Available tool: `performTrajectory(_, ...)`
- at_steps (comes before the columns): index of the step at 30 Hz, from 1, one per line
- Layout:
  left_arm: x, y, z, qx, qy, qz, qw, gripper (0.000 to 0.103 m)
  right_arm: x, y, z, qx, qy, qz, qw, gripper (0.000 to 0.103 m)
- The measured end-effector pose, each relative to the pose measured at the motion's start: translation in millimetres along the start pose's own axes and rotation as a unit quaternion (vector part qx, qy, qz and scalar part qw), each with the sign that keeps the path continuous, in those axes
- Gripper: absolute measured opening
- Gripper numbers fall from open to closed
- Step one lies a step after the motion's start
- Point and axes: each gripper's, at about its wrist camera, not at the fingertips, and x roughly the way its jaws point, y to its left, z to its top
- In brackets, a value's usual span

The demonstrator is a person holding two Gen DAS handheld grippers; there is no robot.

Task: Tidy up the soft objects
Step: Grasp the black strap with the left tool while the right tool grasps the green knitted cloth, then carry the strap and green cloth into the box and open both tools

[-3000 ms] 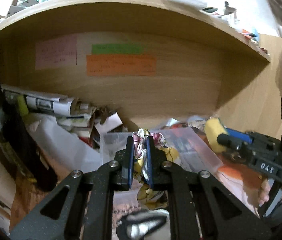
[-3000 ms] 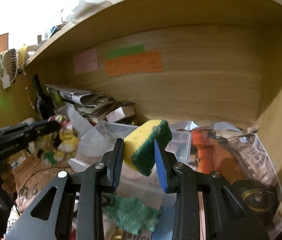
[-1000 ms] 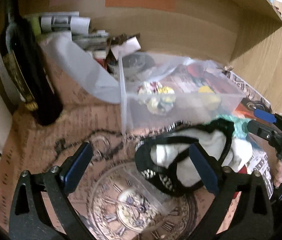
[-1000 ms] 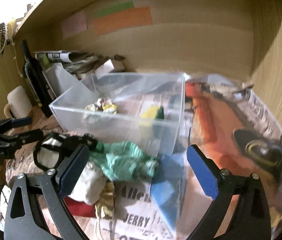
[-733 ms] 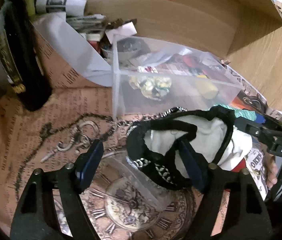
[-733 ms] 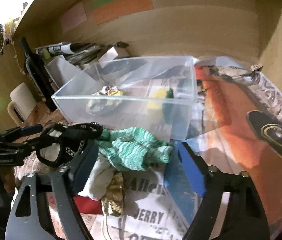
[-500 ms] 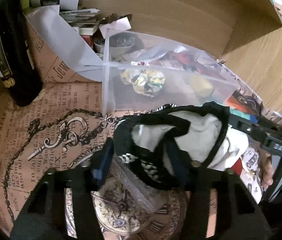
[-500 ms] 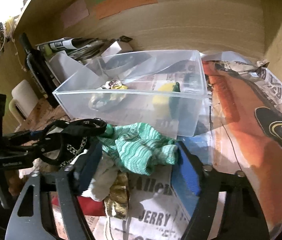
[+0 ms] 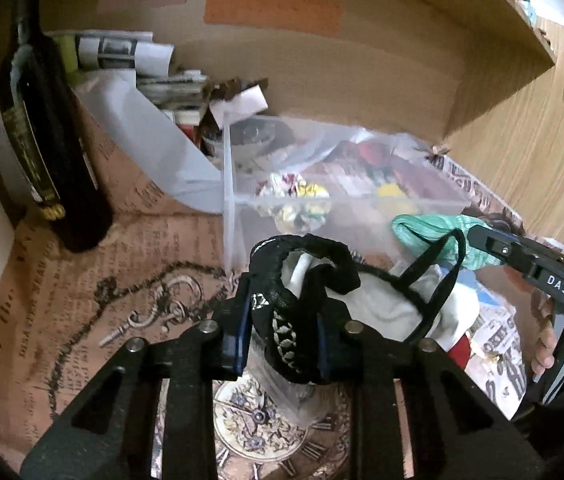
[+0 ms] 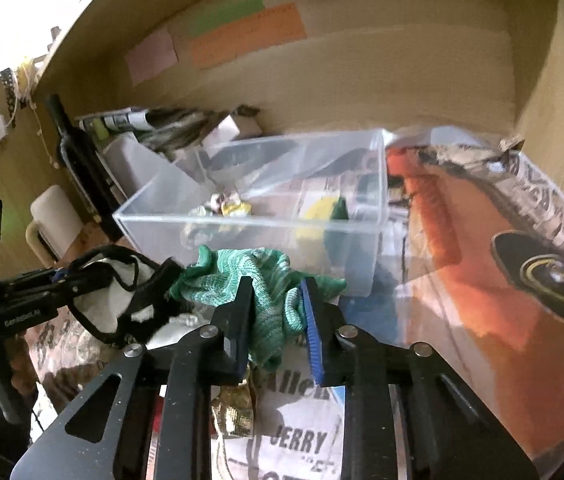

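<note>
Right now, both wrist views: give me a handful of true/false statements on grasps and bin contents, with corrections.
1. The left gripper is shut on the black-trimmed garment. True.
2. The right gripper grips the yellow sponge. False: its fingers close on the green knit cloth; the yellow sponge lies in the clear plastic bin.
3. The bin is empty. False: the sponge and a floral fabric piece sit inside.
4. A dark bottle stands left of the bin. True.
5. The green cloth is already in the bin. False: it is in front of it, outside.
</note>
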Motion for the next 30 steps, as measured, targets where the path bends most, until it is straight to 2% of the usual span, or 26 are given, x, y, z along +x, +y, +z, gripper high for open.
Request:
performTrajectory(9, -26, -10, 34, 0.015, -0.064, -0.004, 0.9978, 0.023, -34, 4, 22, -0.006, -0.065, -0.003, 0.998, 0.021)
performTrajectory(18, -31, -11, 80, 0.008, -0.129, 0.009, 0.9916, 0.023, -39, 6, 44, -0.012, -0.103, -0.005, 0.995, 0.021)
performTrajectory(22, -19, -13, 97, 0.007, -0.131, 0.016, 0.9912, 0.023, -32, 7, 55, -0.015, -0.109, -0.007, 0.994, 0.021)
performTrajectory(30, 27, -18, 117, 0.003, -0.099, 0.013, 0.9950, 0.023, -4, 7, 77, -0.020, -0.101, -0.018, 0.995, 0.021)
